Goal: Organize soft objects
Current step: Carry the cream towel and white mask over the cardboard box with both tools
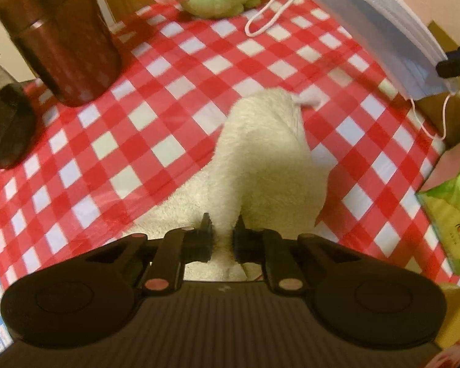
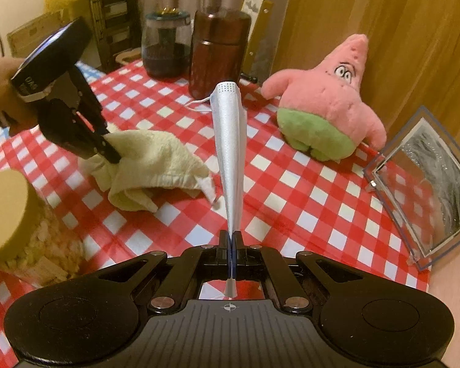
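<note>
The right gripper is closed tight on one short edge of the face mask. The mask is pinched flat between the fingers and stands out ahead of them, clear of the tablecloth, with an ear loop trailing from its far end.

The left gripper is closed nearly all the way on a fold of the cream towel. Only a narrow gap packed with cloth remains between its fingers. In the right wrist view the towel is lifted at the gripped end, while the rest of it lies crumpled on the tablecloth, just left of the mask.

The pink star plush toy sits upright to the right of the mask and beyond it. The brown canister stands behind the mask's far end. The clear plastic box lies tilted, well right of the mask.

Hazards:
- The mask is held by an edge only. A quick swing may pull it free.
- The trailing loop may snag the canister or the plush toy.
- The towel's hanging end sits close to the mask. If the two grippers converge, the cloths may tangle.
- Dragging the towel may shift the tablecloth.
</note>
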Available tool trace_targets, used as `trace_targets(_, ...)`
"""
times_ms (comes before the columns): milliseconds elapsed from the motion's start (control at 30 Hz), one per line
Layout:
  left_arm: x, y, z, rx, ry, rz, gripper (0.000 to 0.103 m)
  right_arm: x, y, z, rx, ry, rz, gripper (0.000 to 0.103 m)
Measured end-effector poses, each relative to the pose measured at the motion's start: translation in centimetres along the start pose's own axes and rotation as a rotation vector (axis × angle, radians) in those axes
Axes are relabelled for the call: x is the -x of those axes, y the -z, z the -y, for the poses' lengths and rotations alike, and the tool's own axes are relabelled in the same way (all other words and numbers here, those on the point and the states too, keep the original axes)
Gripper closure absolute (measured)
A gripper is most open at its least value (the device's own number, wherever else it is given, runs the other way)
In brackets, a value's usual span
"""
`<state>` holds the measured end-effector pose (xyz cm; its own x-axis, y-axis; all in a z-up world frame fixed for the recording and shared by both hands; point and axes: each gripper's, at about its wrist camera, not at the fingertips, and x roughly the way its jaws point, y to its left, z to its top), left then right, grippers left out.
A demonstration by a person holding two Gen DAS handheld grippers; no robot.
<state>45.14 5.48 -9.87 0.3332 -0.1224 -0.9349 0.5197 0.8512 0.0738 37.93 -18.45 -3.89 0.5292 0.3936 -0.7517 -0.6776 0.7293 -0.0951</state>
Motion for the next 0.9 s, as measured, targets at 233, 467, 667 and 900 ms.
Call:
trace_targets(233,5.1,-0.3,0.4,0.042,-0.024,0.072,0.092,3.2,-0.9,-0.6,-0.061,0.015,0.027,0.102)
trace_targets(467,10.3,-0.8,1.7,0.118,-0.016,0.147,0.092,7.2,-1.0,-1.3,-0.157,0.027,0.032,0.102)
trace_targets(667,14.2,-1.1,4.6,0.148,-0.021,0.195,0.092,10.8,0.3,-1.9,-0.214,0.045,0.027,0.102)
trace_targets(900,18.2,-0.7,8.5,0.179,0.002,0.261,0.092,15.3,2.3,-2.3,-0.273,0.067,0.046,0.103)
